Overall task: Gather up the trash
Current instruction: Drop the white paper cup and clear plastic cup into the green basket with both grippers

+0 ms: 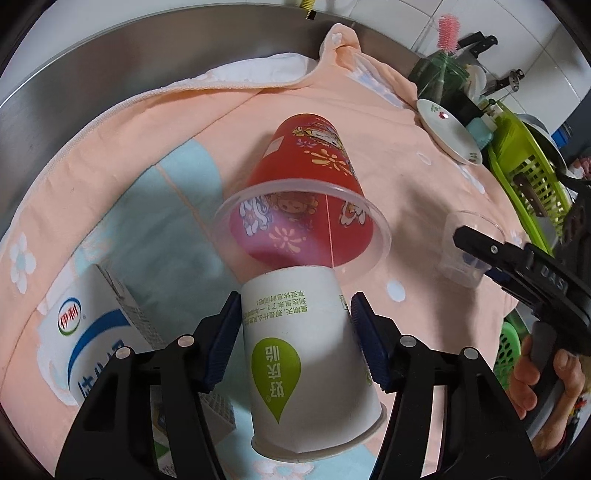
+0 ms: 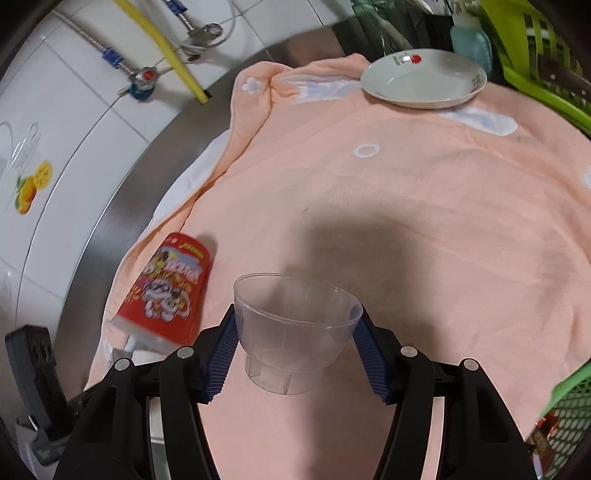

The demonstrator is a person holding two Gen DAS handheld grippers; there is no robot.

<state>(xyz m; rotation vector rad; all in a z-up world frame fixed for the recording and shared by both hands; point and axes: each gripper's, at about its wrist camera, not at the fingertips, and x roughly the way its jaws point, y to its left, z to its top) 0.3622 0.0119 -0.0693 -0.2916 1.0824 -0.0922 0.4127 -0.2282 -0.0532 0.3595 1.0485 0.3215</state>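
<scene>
Left gripper (image 1: 295,332) fingers clamp the white paper cup (image 1: 310,362), its base nosing into the red cup (image 1: 306,192) lying mouth-toward it; right gripper (image 2: 297,354) fingers grip the clear cup (image 2: 291,332).

We see a home kitchen: white wall tiles (image 2: 74,122) with metal water hoses (image 2: 92,44), a green plastic dish rack (image 1: 532,177), a white ceramic plate (image 2: 424,79), and a pink bottle brush (image 1: 447,31).
</scene>
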